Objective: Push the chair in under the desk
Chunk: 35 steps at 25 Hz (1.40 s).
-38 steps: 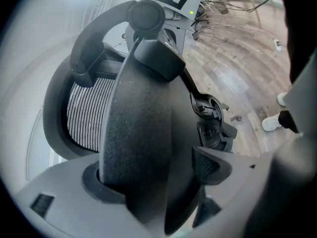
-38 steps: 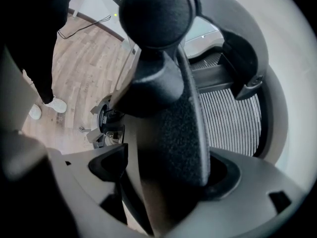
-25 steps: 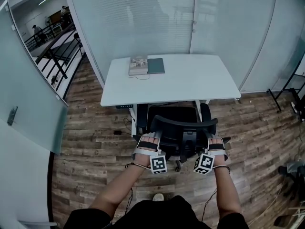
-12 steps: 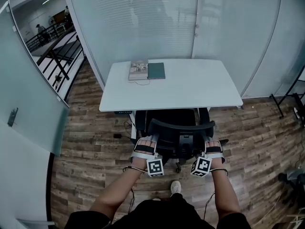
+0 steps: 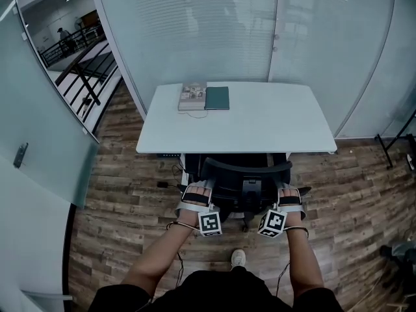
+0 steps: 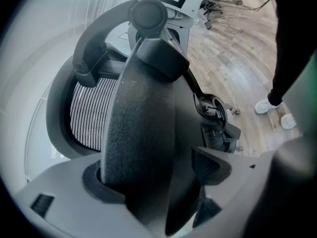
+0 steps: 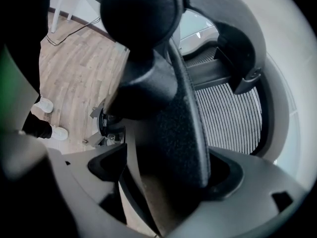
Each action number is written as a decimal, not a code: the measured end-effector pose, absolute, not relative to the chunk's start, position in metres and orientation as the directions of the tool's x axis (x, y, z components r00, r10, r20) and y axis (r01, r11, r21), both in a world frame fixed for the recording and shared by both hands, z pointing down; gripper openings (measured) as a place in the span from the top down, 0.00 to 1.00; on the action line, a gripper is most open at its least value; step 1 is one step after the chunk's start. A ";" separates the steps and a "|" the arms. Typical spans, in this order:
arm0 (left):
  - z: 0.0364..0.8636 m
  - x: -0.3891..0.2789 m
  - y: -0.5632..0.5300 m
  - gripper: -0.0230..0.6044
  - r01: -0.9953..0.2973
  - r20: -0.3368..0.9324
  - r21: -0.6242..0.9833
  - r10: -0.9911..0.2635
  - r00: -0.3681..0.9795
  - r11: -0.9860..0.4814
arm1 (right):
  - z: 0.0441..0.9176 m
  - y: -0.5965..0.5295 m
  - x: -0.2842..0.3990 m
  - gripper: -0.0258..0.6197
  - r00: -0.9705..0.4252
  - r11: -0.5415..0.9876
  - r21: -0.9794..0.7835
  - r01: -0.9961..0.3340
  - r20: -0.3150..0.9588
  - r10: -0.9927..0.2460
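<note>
A black mesh-backed office chair point(image 5: 246, 174) stands at the near edge of the white desk point(image 5: 260, 119), its seat partly under the top. My left gripper point(image 5: 200, 197) is shut on the chair's left armrest point(image 6: 143, 133). My right gripper point(image 5: 289, 199) is shut on the right armrest point(image 7: 173, 128). In both gripper views the padded armrest fills the space between the jaws, and the mesh backrest point(image 6: 86, 113) shows beyond it. The jaw tips are hidden by the armrests.
A stack of books point(image 5: 192, 97) and a green notebook point(image 5: 217, 98) lie at the desk's far left. Frosted glass walls point(image 5: 195, 31) close in behind the desk. Cables run on the wooden floor point(image 5: 123, 194) under the desk. My shoe point(image 5: 238, 257) is behind the chair.
The chair has rolled forward, further under the desk, with both grippers still holding its armrests. I have stepped forward behind it.
</note>
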<state>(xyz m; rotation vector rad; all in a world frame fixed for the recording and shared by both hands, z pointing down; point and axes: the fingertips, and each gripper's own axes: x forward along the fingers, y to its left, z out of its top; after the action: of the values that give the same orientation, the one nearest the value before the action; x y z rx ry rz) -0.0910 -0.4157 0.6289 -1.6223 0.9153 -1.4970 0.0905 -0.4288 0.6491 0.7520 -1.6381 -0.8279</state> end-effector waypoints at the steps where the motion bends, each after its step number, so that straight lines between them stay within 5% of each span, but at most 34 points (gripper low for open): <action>1: 0.628 -0.092 -0.422 0.29 -0.024 0.472 -0.880 -0.880 0.063 -0.474 | 0.649 -0.435 0.090 0.28 -0.202 0.558 0.828 -0.054 0.538 -0.819; 35: 0.631 -0.097 -0.542 0.29 -0.076 0.483 -0.874 -0.875 -0.036 -0.480 | 0.655 -0.570 0.086 0.28 -0.290 0.539 0.834 0.117 0.547 -0.785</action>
<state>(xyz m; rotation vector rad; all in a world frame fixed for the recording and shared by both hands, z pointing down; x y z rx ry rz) -0.0972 -0.5423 0.6315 -1.5976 1.0175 -1.5845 0.0857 -0.5704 0.6551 0.5758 -1.6327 -0.9835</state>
